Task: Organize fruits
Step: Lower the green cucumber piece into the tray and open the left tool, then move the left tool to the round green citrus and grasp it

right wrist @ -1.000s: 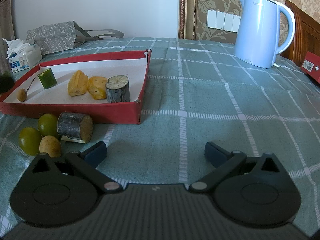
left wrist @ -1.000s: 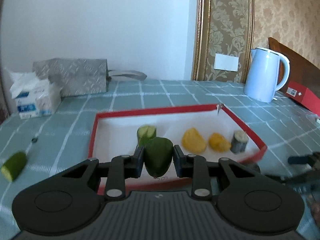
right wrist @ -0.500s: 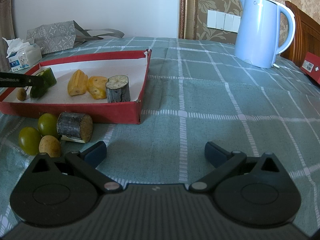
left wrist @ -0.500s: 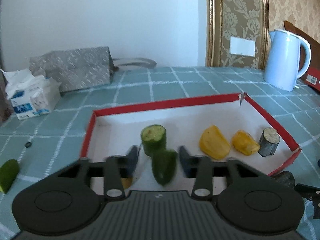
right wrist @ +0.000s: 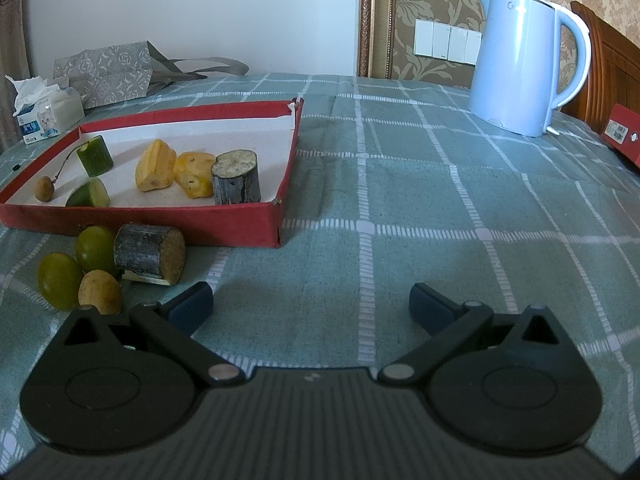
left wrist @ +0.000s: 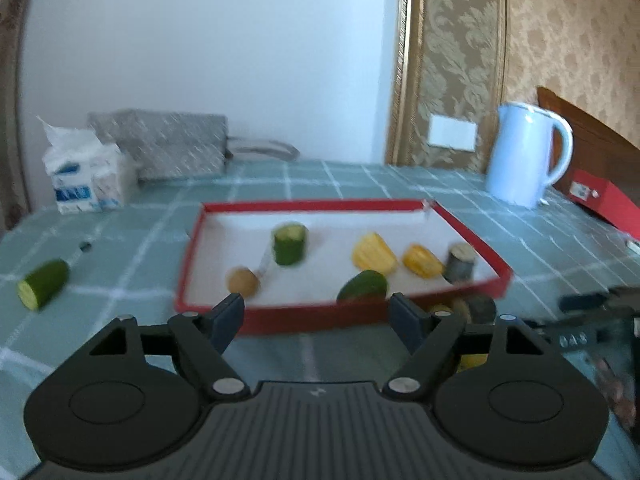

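A red tray [left wrist: 288,318] [right wrist: 160,224] with a white lining holds an upright cucumber piece [left wrist: 289,243] [right wrist: 95,156], a small brown longan [left wrist: 242,281] [right wrist: 42,189], two yellow fruit pieces [left wrist: 374,253] [right wrist: 155,165] and a dark stump [left wrist: 460,263] [right wrist: 236,177]. A cucumber end [left wrist: 363,285] [right wrist: 89,195] lies near the tray's front wall. My left gripper [left wrist: 318,314] hangs before the tray, its jaws opening with nothing between them. My right gripper [right wrist: 312,304] stands open over bare cloth. Another cucumber piece [left wrist: 42,284] lies on the cloth to the left.
Outside the tray's front lie two green fruits [right wrist: 96,249], a brown one [right wrist: 99,291] and a dark log piece [right wrist: 150,253]. A blue kettle [right wrist: 520,64], tissue box [left wrist: 86,178], grey bag [right wrist: 108,72] and red box [left wrist: 604,204] stand around.
My left gripper let go of the cucumber end, which now lies in the tray, and drew back from the tray with its jaws spreading. The right gripper kept still.
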`<state>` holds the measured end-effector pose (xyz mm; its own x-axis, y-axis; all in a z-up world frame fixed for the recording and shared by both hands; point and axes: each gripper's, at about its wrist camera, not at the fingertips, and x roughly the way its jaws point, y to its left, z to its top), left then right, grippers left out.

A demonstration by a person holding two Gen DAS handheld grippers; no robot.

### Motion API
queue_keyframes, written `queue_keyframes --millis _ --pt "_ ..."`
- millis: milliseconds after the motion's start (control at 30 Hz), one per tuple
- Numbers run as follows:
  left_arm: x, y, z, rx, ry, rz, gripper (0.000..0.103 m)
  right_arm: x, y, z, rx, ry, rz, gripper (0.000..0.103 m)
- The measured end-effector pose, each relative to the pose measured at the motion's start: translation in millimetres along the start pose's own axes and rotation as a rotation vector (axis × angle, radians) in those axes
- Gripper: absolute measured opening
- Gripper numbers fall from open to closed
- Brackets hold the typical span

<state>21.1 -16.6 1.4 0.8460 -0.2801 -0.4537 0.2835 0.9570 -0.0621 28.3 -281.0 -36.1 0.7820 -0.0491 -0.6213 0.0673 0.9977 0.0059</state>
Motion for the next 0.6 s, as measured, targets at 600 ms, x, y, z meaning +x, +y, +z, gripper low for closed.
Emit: queue_keyframes --millis 600 --pt "4 -30 -17 0.05 0.022 -0.112 0.079 0 0 0 0.0 0.001 -0.001 0.103"
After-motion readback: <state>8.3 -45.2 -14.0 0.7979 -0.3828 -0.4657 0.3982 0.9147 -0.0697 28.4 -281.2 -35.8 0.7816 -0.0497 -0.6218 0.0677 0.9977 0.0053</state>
